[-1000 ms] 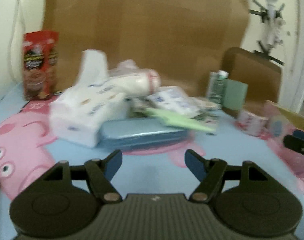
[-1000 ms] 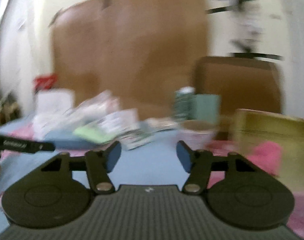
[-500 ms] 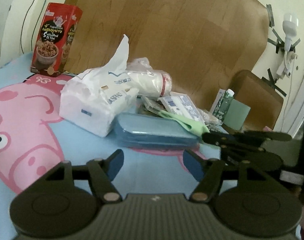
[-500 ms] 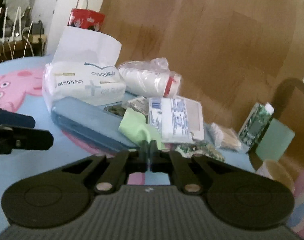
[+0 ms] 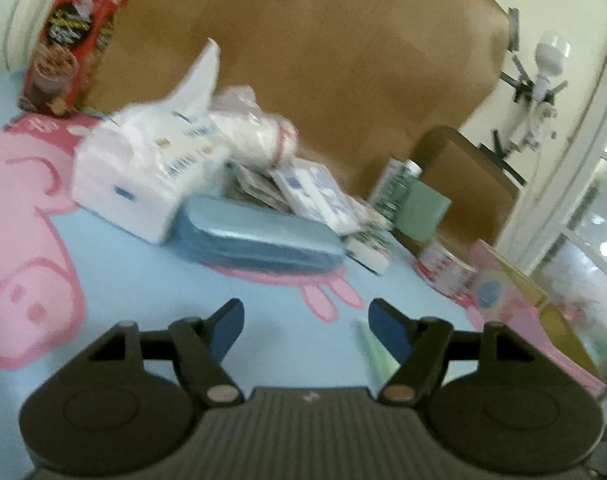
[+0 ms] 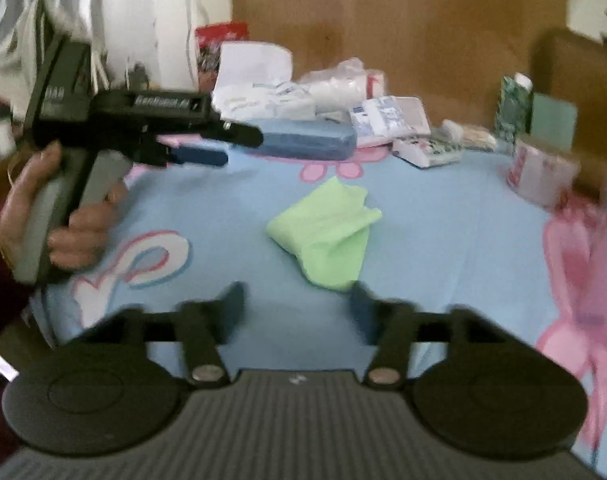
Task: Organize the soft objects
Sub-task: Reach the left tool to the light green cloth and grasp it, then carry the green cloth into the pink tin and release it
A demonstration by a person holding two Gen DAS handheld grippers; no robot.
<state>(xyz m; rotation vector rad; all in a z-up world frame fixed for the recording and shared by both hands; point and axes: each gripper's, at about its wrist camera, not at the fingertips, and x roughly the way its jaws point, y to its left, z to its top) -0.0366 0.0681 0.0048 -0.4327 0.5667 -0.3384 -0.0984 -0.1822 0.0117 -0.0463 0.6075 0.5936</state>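
A light green cloth [image 6: 325, 232] lies crumpled on the blue Peppa Pig tablecloth [image 6: 443, 240], just ahead of my right gripper [image 6: 297, 308], which is open and empty. A strip of the cloth [image 5: 373, 350] shows beside my left gripper's right finger. My left gripper [image 5: 305, 322] is open and empty; it also shows in the right wrist view [image 6: 207, 146], held by a hand at the left. A white tissue pack [image 5: 143, 176], a bagged white roll [image 5: 255, 132] and a blue case [image 5: 259, 240] lie in a pile beyond.
A red snack box [image 5: 73, 40] stands at the back left. Small packets [image 6: 391, 120], a green bottle [image 6: 513, 108], a paper cup [image 6: 539, 172] and a pink box [image 5: 515, 300] sit at the right. A brown board [image 5: 323, 48] backs the table.
My right gripper, shut on the green cloth in the pile half a second ago, has pulled back and opened; the cloth now lies on the open tablecloth. The left gripper shifted slightly.
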